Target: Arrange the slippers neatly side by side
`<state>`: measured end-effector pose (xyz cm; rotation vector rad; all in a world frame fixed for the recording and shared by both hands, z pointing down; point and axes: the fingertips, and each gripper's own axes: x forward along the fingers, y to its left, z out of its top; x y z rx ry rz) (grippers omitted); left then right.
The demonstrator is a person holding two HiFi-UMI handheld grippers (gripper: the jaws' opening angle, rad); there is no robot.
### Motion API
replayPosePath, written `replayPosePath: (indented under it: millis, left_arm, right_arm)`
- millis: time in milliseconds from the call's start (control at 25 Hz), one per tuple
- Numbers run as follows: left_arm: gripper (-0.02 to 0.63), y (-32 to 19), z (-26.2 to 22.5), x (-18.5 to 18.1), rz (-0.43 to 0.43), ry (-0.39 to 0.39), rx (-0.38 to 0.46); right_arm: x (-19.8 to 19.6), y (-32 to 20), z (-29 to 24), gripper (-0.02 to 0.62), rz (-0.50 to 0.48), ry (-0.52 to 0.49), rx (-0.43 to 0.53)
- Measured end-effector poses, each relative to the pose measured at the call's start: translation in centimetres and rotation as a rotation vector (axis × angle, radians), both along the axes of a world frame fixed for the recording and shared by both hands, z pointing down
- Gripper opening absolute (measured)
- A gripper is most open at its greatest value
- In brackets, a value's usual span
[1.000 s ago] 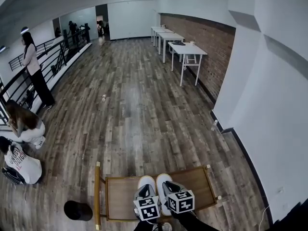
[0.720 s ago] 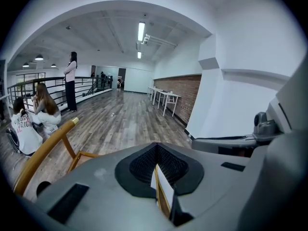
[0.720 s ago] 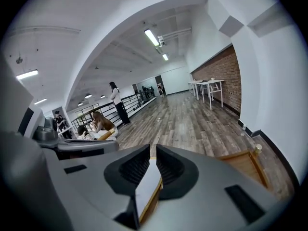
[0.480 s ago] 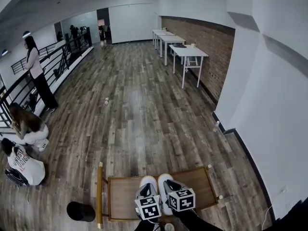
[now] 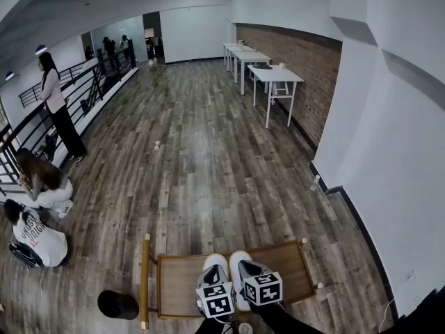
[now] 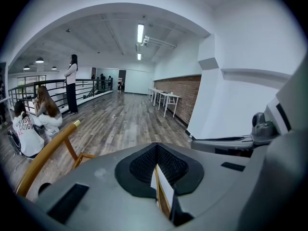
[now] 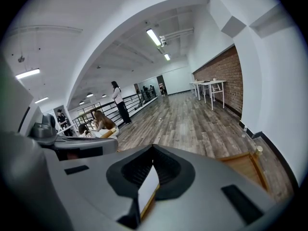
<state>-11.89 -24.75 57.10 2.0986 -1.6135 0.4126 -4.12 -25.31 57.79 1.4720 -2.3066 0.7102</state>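
Two white slippers lie side by side on a low wooden rack [image 5: 177,282], the left slipper [image 5: 214,261] touching the right slipper [image 5: 238,259], toes pointing away from me. My left gripper [image 5: 208,279] hovers over the heel of the left slipper and my right gripper [image 5: 249,271] over the right one. In the left gripper view the left gripper [image 6: 156,165] has its jaws together, with white slipper and wood showing below through the slit. The right gripper [image 7: 153,163] has just closed its jaws, with nothing between them.
A black round object [image 5: 116,304] sits on the floor left of the rack. Two people crouch [image 5: 38,183] at the far left and one stands [image 5: 59,110] by a railing. White tables [image 5: 274,78] line the brick wall. A small bottle [image 5: 315,181] stands at the wall's base.
The head view has shifted slightly. Both grippers stay over the slippers, and the slippers have not moved.
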Motion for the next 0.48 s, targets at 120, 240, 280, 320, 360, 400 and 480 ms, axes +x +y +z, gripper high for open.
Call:
replayPosePath:
  millis: [120,240,280,320,360,400,480]
  left_arm:
    - [-0.002,-0.02,0.10,-0.07,-0.004,0.000,-0.002]
    - [-0.002,0.02,0.16,-0.11,-0.002,0.002,-0.003]
    - [-0.002,0.03,0.17,-0.13,-0.001,0.002,-0.003]
    - [-0.002,0.05,0.16,-0.13,-0.001,0.001,-0.003]
    - [-0.002,0.08,0.14,-0.07,-0.001,0.001,-0.003]
    - [-0.002,0.10,0.13,0.02,0.000,0.000,-0.003]
    - [-0.002,0.10,0.15,0.17,0.002,-0.003,-0.003]
  right_arm:
    - [-0.04,-0.06,0.08,-0.002,-0.001,-0.001,0.000]
    - [-0.14,-0.08,0.11,-0.002,0.000,0.001,-0.001]
    - [-0.16,-0.09,0.09,-0.002,0.000,0.001,0.000]
    - [-0.13,-0.09,0.06,-0.002,0.000,0.002,0.000]
    - [-0.04,-0.09,0.02,-0.002,0.001,0.003,0.001]
    - [0.08,-0.09,-0.02,-0.002,0.002,0.003,0.002]
    - [0.27,-0.14,-0.06,-0.002,0.004,0.003,0.004]
